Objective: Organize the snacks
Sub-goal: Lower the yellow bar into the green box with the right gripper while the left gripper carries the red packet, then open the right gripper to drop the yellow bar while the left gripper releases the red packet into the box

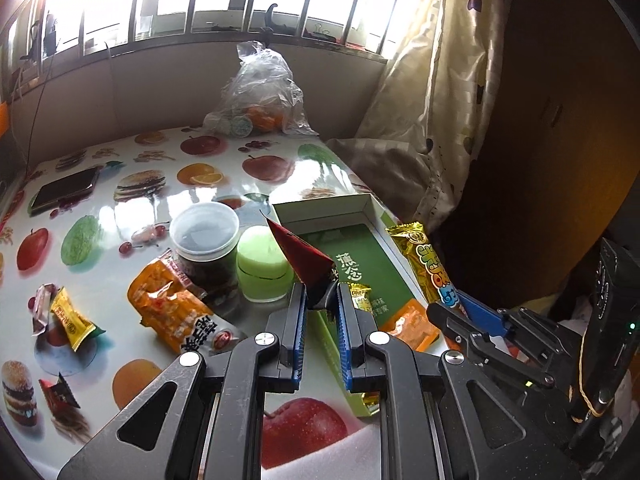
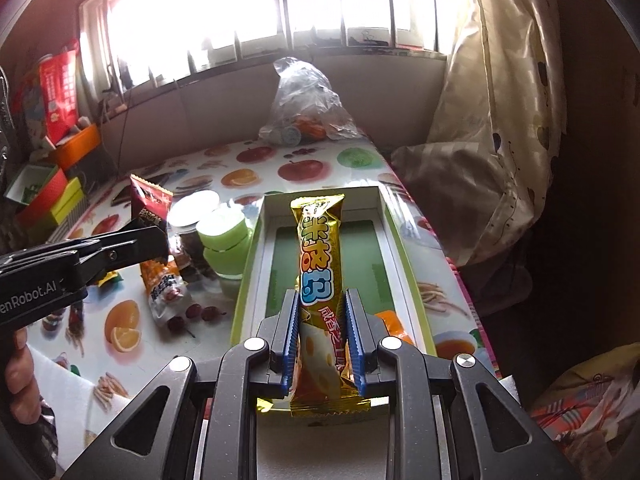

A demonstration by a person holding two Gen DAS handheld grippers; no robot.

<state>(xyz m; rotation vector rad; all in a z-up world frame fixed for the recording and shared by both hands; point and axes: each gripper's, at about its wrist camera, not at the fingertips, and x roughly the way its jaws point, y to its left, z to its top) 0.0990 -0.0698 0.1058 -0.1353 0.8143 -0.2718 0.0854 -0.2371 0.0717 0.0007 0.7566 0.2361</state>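
Observation:
My left gripper (image 1: 320, 294) is shut on a dark red snack packet (image 1: 306, 260) and holds it up over the near left corner of the open green box (image 1: 324, 204). My right gripper (image 2: 322, 300) is shut on a long gold snack bar (image 2: 320, 256) that points out over the same box (image 2: 248, 272). In the left wrist view the gold bar (image 1: 424, 256) and the right gripper (image 1: 460, 308) hang over the box's right rim. The right wrist view shows the left gripper (image 2: 162, 240) at the left with the red packet (image 2: 150, 200). A small gold packet (image 1: 360, 296) and an orange one (image 1: 412, 328) lie in the box.
Left of the box stand a clear jar (image 1: 204, 236) and a green tub (image 1: 262, 264). An orange packet (image 1: 176, 304), small candies (image 1: 72, 320), a phone (image 1: 64, 190) and a plastic bag (image 1: 260, 96) lie on the fruit-print table. A curtain (image 1: 448, 100) hangs beyond the right table edge.

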